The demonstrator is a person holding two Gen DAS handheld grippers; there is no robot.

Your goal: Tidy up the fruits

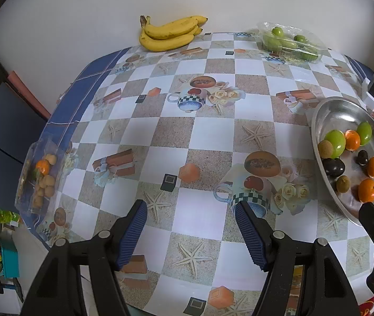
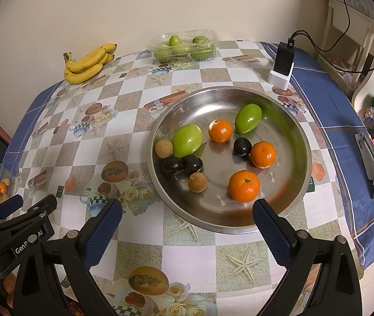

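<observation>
Two claws hang over the bench point(image 2: 139, 252) with its checked cloth, and neither is pinching anything. At the far-left edge lies a clear plastic bag point(image 1: 39, 176) holding an orange fruit and several small tan ones, well apart from the left claw point(image 1: 190, 233), whose blue pads stand spread over bare cloth near the front. Farther back against the wall lies a bunch of bananas point(image 2: 88, 63), and to its right a clear plastic tray point(image 2: 184, 44) of green fruits. The steel bowl point(image 2: 287, 121) sits right of centre, just beyond the right claw point(image 2: 187, 234), whose jaws are spread wide, the right fingertip reaching over the bowl's near rim. In the bowl, from left to right, lie a tan fruit point(image 2: 164, 148), a green fruit point(image 2: 187, 140) touching it, two dark plums point(image 2: 181, 165) side by side, another tan fruit point(image 2: 197, 182), three oranges point(image 2: 244, 186), one dark plum point(image 2: 242, 146) and a second green fruit point(image 2: 248, 118). At the far right stands a black charger point(image 2: 283, 59) in a white holder.
</observation>
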